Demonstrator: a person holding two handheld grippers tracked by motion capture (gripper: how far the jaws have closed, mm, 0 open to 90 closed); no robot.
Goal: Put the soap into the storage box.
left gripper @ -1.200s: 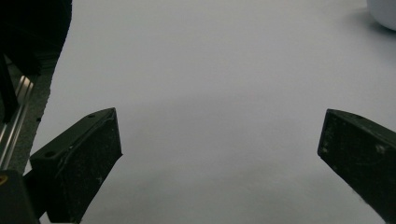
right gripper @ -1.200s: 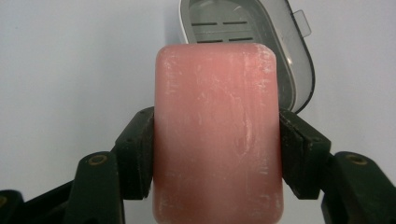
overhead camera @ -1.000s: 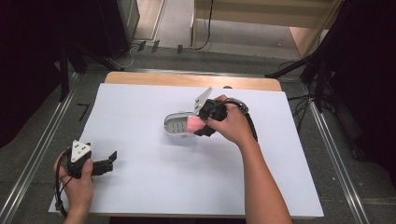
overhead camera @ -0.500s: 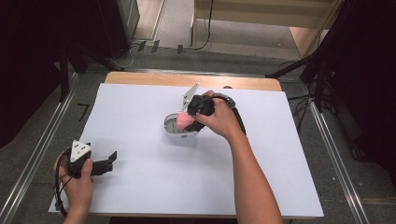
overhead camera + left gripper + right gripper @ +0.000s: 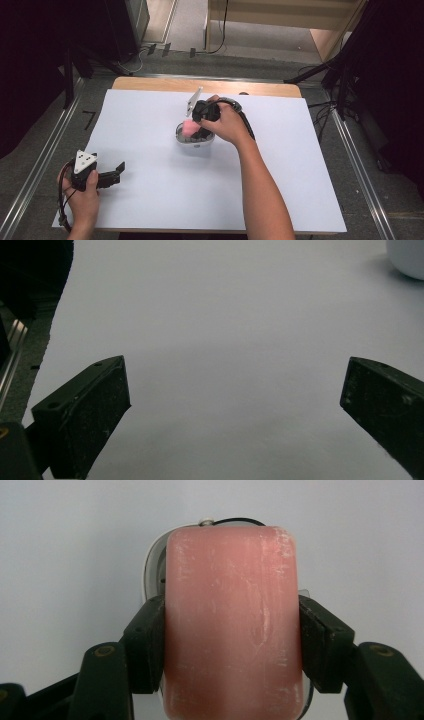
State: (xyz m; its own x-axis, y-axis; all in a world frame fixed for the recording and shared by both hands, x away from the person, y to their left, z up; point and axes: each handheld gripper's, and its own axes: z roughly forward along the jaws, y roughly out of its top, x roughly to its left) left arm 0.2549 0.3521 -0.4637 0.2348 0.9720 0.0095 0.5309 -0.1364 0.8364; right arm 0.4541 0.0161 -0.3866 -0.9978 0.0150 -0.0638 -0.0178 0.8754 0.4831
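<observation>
— Where was the soap bar (image 5: 232, 625)?
— Over the dish (image 5: 194, 142), mid-table, between the right gripper (image 5: 200, 126) jaws.
— And the left gripper (image 5: 102, 176)?
— Well apart, near the table (image 5: 280, 165) front-left corner, resting on the sheet

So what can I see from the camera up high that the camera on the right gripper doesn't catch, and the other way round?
The high view alone takes in the whole white table, the person's arms, and the left gripper resting open near the table's front left corner. The right gripper view alone gives the close-up: the pink soap bar's scuffed, whitish-streaked face, with a black pad pressed against each side. Both show the right gripper shut on that bar, directly over the white soap dish.
</observation>
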